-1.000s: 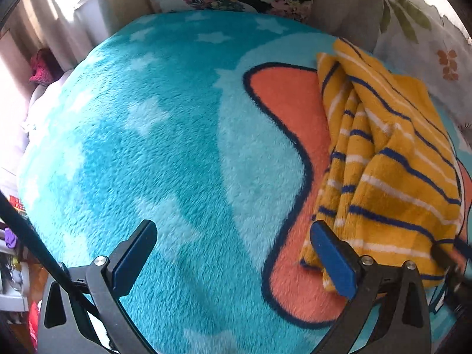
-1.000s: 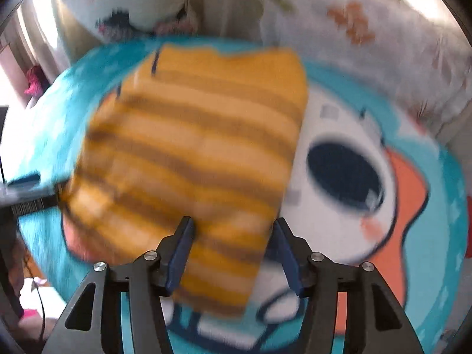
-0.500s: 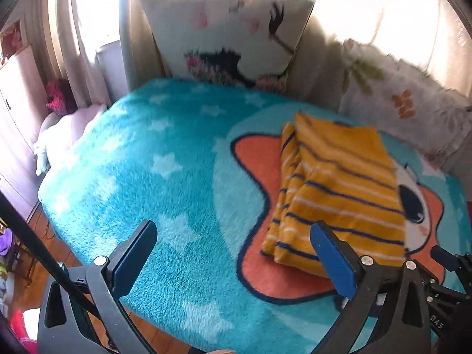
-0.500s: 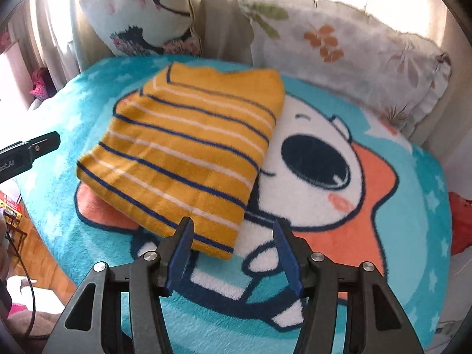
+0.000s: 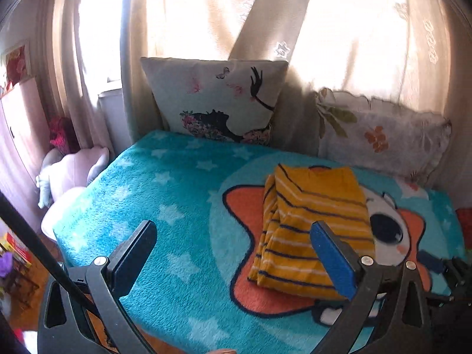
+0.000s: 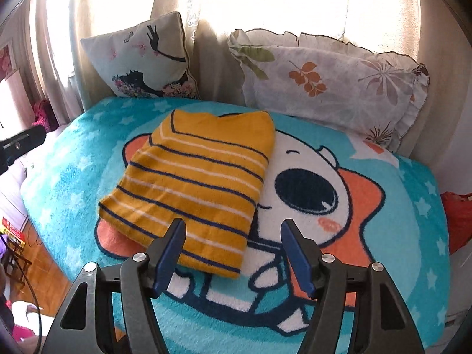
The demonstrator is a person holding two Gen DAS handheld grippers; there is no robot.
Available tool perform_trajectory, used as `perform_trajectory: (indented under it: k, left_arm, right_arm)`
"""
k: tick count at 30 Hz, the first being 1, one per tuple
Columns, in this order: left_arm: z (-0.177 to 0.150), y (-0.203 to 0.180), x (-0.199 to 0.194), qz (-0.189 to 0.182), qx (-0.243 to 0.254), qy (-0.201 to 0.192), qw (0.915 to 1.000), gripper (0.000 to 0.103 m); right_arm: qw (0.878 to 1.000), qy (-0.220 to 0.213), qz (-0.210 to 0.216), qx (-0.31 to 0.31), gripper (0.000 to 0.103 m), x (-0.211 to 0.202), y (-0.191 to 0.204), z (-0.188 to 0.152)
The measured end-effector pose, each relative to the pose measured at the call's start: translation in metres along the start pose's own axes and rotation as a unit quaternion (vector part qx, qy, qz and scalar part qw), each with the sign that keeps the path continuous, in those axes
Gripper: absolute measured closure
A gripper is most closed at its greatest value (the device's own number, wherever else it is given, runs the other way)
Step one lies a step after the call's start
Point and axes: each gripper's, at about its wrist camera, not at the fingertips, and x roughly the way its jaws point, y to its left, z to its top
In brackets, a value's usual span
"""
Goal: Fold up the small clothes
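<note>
Hand-held grippers: both have pulled up and back from the bed since a second ago; the left (image 5: 233,249) stands wide open and empty, the right (image 6: 233,250) has just been opening its jaws, with nothing between them.
Blanket: the teal star blanket (image 6: 413,236) covers the bed and carries the garment; far more of it is in view now than a second ago.
Pillows: two lean against the curtain behind, well apart from the work.
Shirt: the yellow striped shirt (image 6: 194,183) lies folded in a compact rectangle on the blanket's orange star, touched by neither tool.
Meaning: released and flat, this fold looks finished; likely the next garment follows.
</note>
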Motion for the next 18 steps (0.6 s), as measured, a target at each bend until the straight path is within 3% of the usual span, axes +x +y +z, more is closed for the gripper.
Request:
perform_trajectory:
  k: [4,11,18]
  left_arm:
    - [-0.009,-0.004,0.003,0.002,0.009,0.015,0.9998,0.0]
    - [-0.029,-0.006,0.024,-0.013,-0.007,0.079,0.9968,0.0]
    - [-0.046,-0.014,0.044,0.003,0.013,0.124,0.9922,0.0]
  right_arm:
    - [1.0,0.003,-0.007,-0.003,0.03,0.002,0.002,-0.007]
    - [1.0,0.02,-0.021,-0.003,0.027,0.011,0.002,-0.016]
    - [0.998,0.052,-0.034,0.001,0.026,0.026,0.002,-0.026]
